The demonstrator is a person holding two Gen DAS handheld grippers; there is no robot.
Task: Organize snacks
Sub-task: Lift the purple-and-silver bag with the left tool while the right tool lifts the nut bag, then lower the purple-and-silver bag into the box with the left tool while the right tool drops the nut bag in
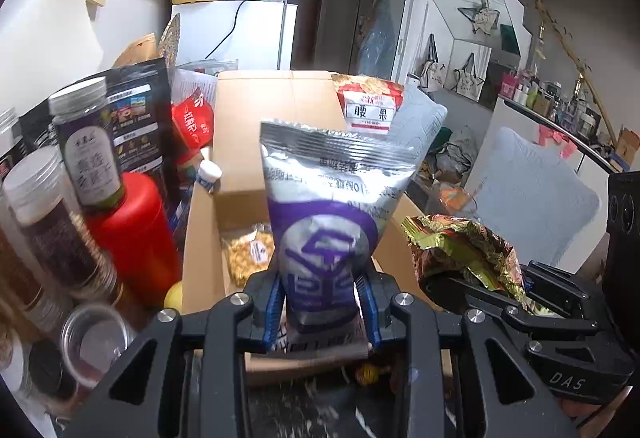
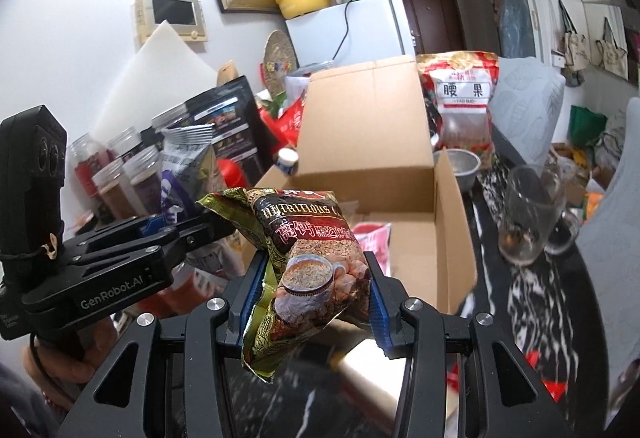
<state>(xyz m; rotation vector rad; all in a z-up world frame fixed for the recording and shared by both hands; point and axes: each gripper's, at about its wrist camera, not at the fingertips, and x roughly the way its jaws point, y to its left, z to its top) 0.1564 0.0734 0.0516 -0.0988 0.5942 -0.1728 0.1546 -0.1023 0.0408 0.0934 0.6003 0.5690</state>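
Left gripper point(image 1: 320, 302): jaws closed tight on the lower part of a silver-and-purple snack pouch point(image 1: 332, 198), which stands upright at centre frame of the left wrist view, above the open cardboard box point(image 1: 256, 110). Blue pads point(image 1: 272, 312) press both sides of the pouch.

Right gripper point(image 2: 316, 294): jaws partly closed, clamping a gold-and-brown cereal packet point(image 2: 304, 258) at lower centre of the right wrist view, also over the box mouth. The same packet shows at lower right in the left wrist view, crumpled.

Inside the box: a clear bag of yellow snacks point(image 1: 248, 254) at the near-left corner, and a red-and-white packet point(image 2: 372, 234) on the floor, print unreadable from here.

Left of the box: a red canister point(image 1: 136, 234), clear jars with ribbed lids point(image 1: 44, 206) and a black pouch point(image 1: 136, 106). A red bag of cashews point(image 2: 464, 94) stands at the box's upper right. A glass mug point(image 2: 532, 214) sits on the marbled tabletop point(image 2: 532, 302) at right.
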